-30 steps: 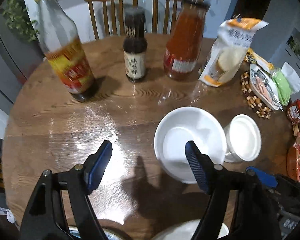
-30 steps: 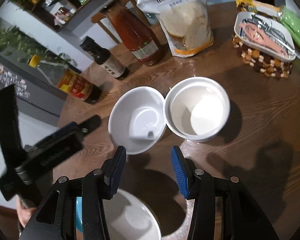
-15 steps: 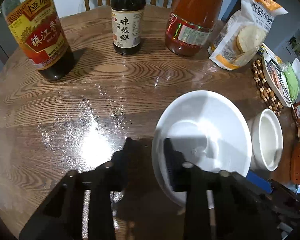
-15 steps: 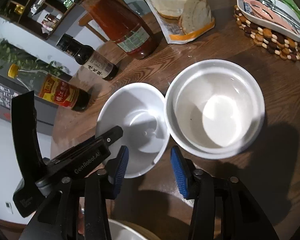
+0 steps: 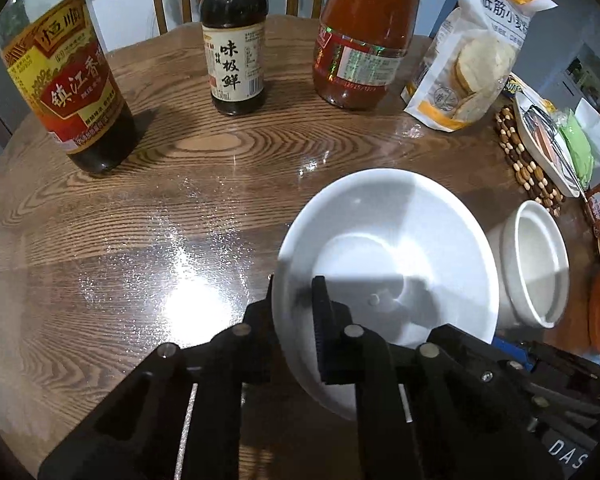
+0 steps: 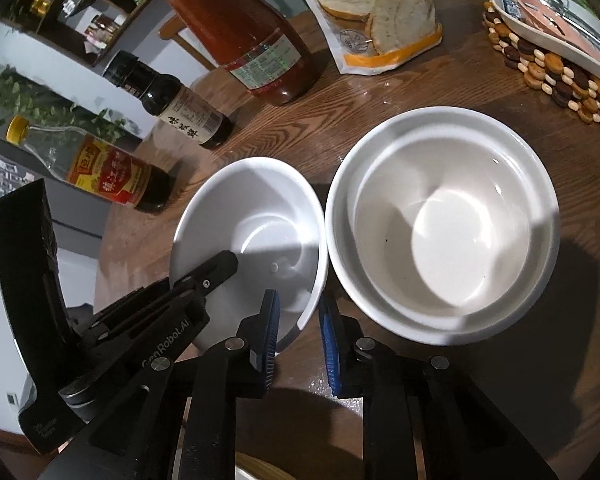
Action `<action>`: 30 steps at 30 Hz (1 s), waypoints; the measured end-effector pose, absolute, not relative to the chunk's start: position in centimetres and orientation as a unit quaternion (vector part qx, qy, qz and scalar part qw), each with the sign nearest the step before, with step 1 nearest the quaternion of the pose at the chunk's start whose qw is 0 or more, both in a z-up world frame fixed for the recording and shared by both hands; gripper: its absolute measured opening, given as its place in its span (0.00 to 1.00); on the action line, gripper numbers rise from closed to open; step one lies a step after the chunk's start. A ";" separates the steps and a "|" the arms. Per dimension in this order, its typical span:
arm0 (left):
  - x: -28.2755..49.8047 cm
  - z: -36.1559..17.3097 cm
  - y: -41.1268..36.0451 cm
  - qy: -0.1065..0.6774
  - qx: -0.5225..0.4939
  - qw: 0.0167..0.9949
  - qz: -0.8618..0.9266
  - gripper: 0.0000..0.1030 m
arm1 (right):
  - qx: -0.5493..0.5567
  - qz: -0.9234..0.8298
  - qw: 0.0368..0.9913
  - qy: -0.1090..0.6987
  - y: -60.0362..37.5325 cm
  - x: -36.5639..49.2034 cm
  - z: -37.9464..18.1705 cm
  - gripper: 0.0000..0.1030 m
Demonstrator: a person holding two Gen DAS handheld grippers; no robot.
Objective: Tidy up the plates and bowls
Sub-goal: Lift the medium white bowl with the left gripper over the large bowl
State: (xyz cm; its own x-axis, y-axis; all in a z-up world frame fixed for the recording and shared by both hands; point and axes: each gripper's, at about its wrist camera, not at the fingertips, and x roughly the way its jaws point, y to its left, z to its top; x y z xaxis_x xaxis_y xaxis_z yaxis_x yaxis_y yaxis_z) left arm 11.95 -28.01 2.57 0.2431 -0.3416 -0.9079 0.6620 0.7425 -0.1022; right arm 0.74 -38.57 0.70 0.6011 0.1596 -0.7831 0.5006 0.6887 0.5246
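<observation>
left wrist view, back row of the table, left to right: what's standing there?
Vinegar bottle → dark soy sauce bottle → red sauce bottle → flour bag → beaded trivet, carrying a white dish.

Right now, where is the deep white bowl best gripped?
Pinch the near rim of the deep white bowl from above, one tool finger inside and one outside. It stands upright with steep walls, and the shallow bowl crowds the side facing it.
</observation>
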 end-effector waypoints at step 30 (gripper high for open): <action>1.3 12.6 -20.9 0.416 0.129 0.832 -0.344 0.12 | 0.347 -0.058 0.862 0.364 -32.0 -9.7 8.0 0.21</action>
